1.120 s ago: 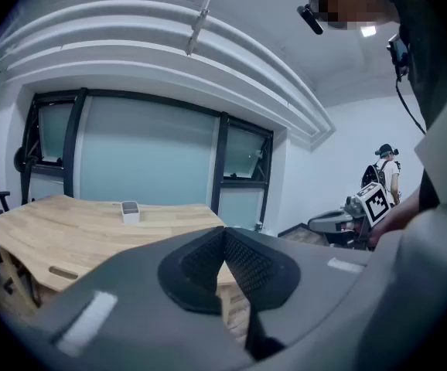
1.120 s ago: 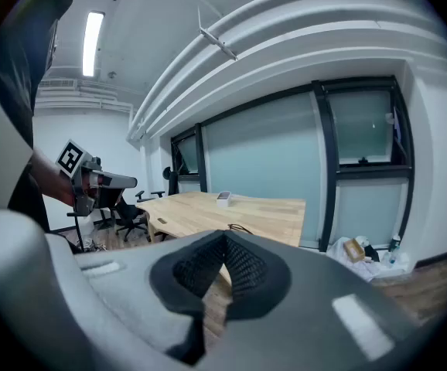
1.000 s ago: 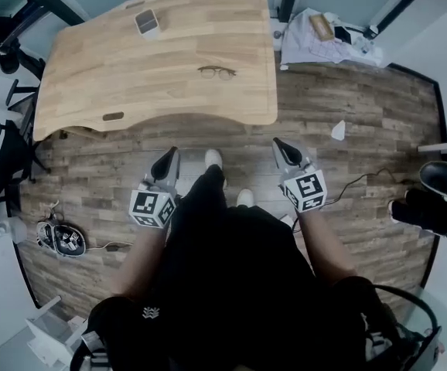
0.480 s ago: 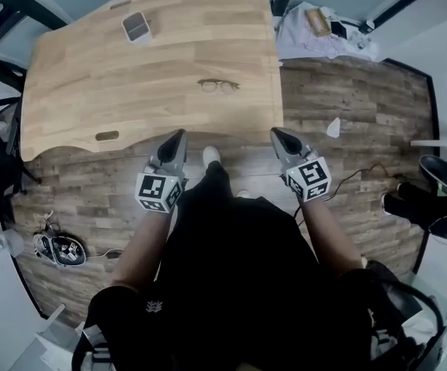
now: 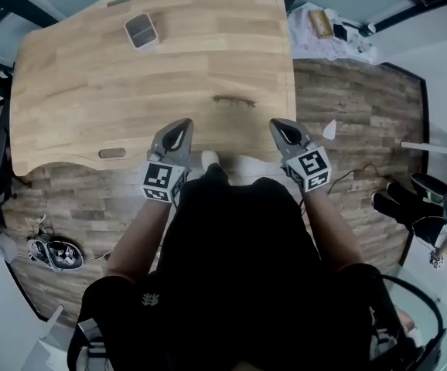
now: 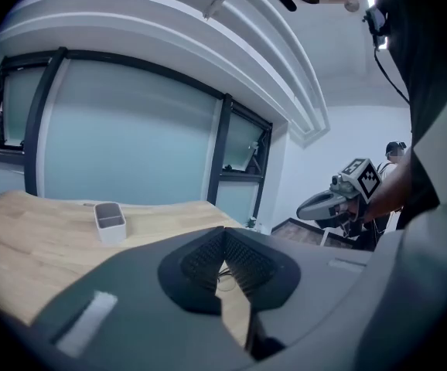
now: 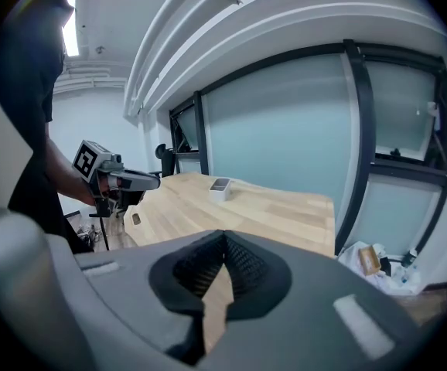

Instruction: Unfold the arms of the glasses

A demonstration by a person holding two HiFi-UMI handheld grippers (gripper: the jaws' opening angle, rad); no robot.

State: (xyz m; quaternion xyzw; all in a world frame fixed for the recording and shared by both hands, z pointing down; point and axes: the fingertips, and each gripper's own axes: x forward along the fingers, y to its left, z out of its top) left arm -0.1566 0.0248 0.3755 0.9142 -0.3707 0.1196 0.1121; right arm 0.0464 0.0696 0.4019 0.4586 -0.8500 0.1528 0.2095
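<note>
The glasses [image 5: 233,100] lie on the wooden table [image 5: 92,91], near its right front part, thin dark frame, arms not discernible. Both grippers hover over the table's front edge, short of the glasses. My left gripper [image 5: 182,125] is shut and empty, to the glasses' front left. My right gripper [image 5: 278,125] is shut and empty, to their front right. In the left gripper view the shut jaws [image 6: 225,242] point across the table, and a thin bit of the glasses [image 6: 223,273] shows just beyond them. In the right gripper view the jaws [image 7: 223,246] are shut with nothing between them.
A small white box [image 5: 141,31] stands at the table's far left. A slot [image 5: 112,153] is cut near the front edge. On the floor lie a pile of cloth and bags [image 5: 324,33], a paper scrap [image 5: 329,130], shoes [image 5: 397,199] and a device [image 5: 53,253].
The person has stepped up to the table. Both grippers, still shut, have moved forward from over the floor to the table's front edge, nearer the glasses.
</note>
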